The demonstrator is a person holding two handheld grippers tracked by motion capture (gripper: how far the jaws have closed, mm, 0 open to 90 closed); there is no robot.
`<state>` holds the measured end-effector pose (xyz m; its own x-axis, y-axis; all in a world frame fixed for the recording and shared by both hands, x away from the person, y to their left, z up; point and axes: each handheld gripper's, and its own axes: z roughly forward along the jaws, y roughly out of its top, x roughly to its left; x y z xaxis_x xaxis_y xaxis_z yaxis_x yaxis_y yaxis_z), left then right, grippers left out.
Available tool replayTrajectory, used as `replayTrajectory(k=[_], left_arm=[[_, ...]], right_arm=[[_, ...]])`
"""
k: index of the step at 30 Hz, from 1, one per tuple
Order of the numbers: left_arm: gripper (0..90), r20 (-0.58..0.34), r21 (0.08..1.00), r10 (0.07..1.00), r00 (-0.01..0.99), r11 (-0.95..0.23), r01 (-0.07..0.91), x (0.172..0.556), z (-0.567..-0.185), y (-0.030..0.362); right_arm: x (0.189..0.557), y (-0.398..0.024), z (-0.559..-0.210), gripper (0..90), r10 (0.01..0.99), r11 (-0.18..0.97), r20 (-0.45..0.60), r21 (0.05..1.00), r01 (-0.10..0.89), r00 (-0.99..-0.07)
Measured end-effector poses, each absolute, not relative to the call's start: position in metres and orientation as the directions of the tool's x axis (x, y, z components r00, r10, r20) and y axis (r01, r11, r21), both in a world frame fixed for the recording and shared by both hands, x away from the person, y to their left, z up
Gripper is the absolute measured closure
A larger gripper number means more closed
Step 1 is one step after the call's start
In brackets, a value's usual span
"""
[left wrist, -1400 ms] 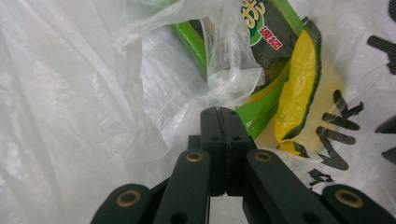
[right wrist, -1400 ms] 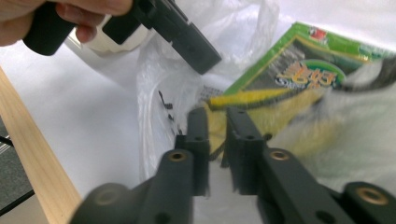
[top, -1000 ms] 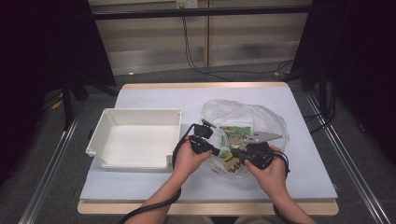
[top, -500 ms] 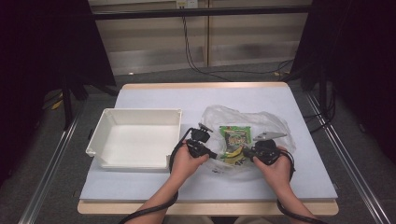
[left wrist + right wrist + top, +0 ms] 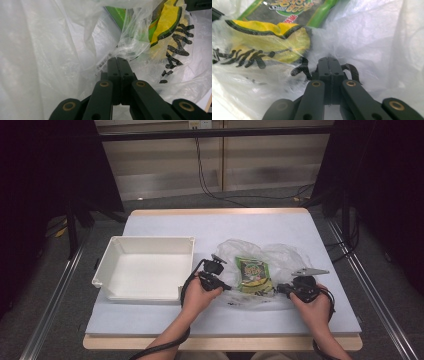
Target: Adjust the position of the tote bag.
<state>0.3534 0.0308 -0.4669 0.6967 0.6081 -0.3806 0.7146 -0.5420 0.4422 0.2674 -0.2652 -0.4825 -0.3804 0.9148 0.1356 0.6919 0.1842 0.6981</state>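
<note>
The clear plastic bag (image 5: 260, 270) lies crumpled on the table (image 5: 210, 227), between the two grippers, with a green and yellow snack packet (image 5: 252, 274) inside it. The left gripper (image 5: 119, 61) has its jaws pressed together on a fold of the bag's film (the packet sits just beyond its tips). The right gripper (image 5: 329, 61) is likewise clamped on the film at the bag's opposite edge. A white tray (image 5: 145, 245) stands just outside the left gripper.
</note>
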Motion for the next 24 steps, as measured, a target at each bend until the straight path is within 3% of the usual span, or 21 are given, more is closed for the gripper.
replayTrajectory(k=[9,12,16,17,24], left_arm=[[90.0,-0.388,0.459,0.599,0.701,-0.534,0.710,0.353,-0.468,0.032],[90.0,-0.391,0.457,0.599,0.699,-0.533,0.712,0.354,-0.467,0.032],[89.9,-0.399,0.459,0.594,0.698,-0.530,0.713,0.354,-0.468,0.032],[89.9,-0.401,0.460,0.593,0.698,-0.528,0.714,0.354,-0.469,0.032],[90.0,-0.405,0.459,0.588,0.701,-0.532,0.711,0.353,-0.469,0.032]], right_arm=[[0.260,-0.265,-0.475,89.2,0.894,0.165,0.172,0.733,0.660,-0.414],[0.266,-0.257,-0.465,73.7,0.881,0.167,0.177,0.751,0.638,-0.438],[0.273,-0.247,-0.458,63.1,0.872,0.191,0.160,0.759,0.623,-0.462],[0.279,-0.239,-0.455,50.1,0.870,0.215,0.142,0.752,0.623,-0.471],[0.291,-0.225,-0.464,47.8,0.871,0.261,0.119,0.710,0.654,-0.476]])
